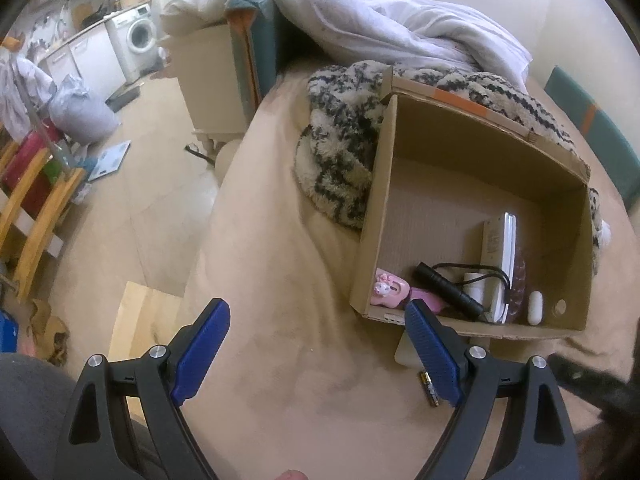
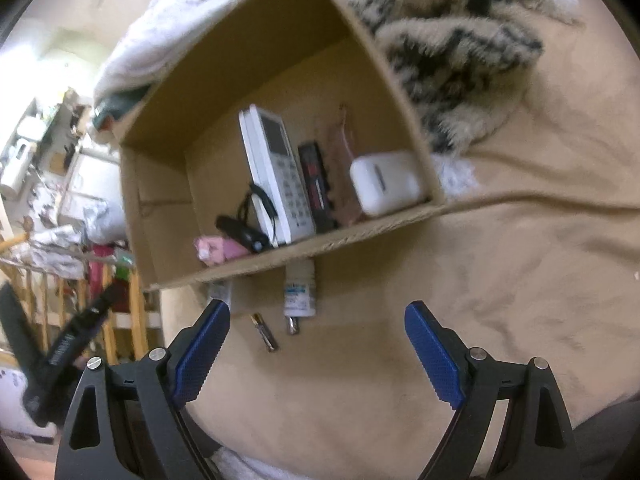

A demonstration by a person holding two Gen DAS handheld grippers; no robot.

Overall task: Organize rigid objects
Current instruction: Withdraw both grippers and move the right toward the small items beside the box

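An open cardboard box (image 1: 376,200) (image 2: 160,208) lies on the beige bed. It holds a white remote (image 2: 276,168) (image 1: 496,240), a black flashlight (image 1: 448,290) (image 2: 242,234), a pink toy (image 1: 388,290) (image 2: 218,250), a white case (image 2: 386,182) (image 1: 535,308) and a black-red item (image 2: 318,186). In front of the box lie a battery (image 2: 265,332) (image 1: 429,390) and a small white bottle (image 2: 300,292). My left gripper (image 1: 316,348) is open and empty, just short of the box's near wall. My right gripper (image 2: 318,350) is open and empty, just short of the battery and bottle.
A black-and-cream fuzzy blanket (image 1: 340,152) (image 2: 452,52) lies behind and beside the box, with a white duvet (image 1: 380,12) beyond. Left of the bed is floor with a wooden rack (image 1: 36,208) and a paper bag (image 1: 140,320). The left gripper's body shows in the right wrist view (image 2: 68,352).
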